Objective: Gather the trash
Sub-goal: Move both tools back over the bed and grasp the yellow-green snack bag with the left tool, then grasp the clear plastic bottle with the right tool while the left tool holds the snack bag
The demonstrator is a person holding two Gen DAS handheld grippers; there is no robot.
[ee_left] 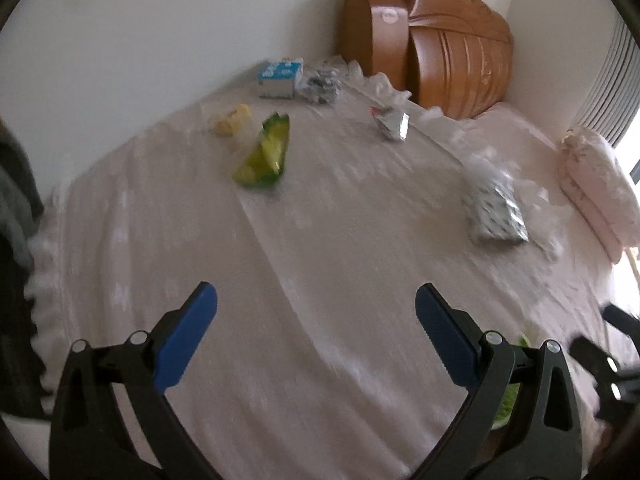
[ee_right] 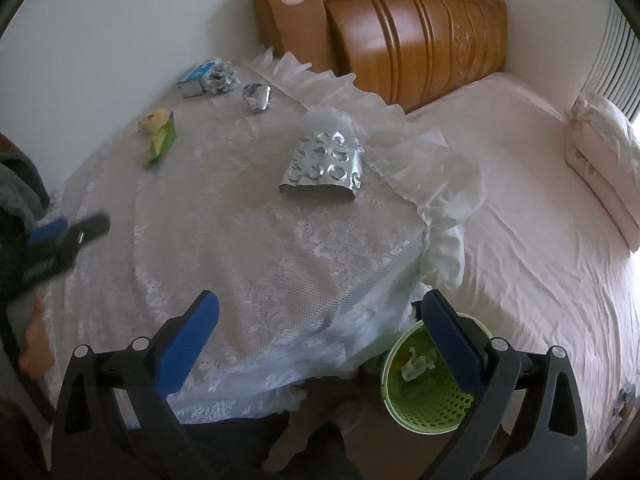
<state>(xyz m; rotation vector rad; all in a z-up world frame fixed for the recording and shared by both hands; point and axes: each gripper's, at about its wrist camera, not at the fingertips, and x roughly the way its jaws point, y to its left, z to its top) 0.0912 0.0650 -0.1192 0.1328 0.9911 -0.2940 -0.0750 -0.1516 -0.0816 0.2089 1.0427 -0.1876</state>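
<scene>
Silver foil blister pack (ee_right: 323, 168), lying flat ahead of the wide-spread, empty right gripper (ee_right: 318, 340), is best pinched by its raised near edge, then dropped into the green basket (ee_right: 424, 404) just below-right of the jaws.

— What's on your table?
— A white lace cloth (ee_right: 280, 264) covers it. Near its far edge lie a blue carton (ee_right: 195, 79), crumpled foil (ee_right: 257, 97) and a green wrapper (ee_right: 162, 145); a silver blister pack (ee_right: 323, 168) sits mid-table.
</scene>
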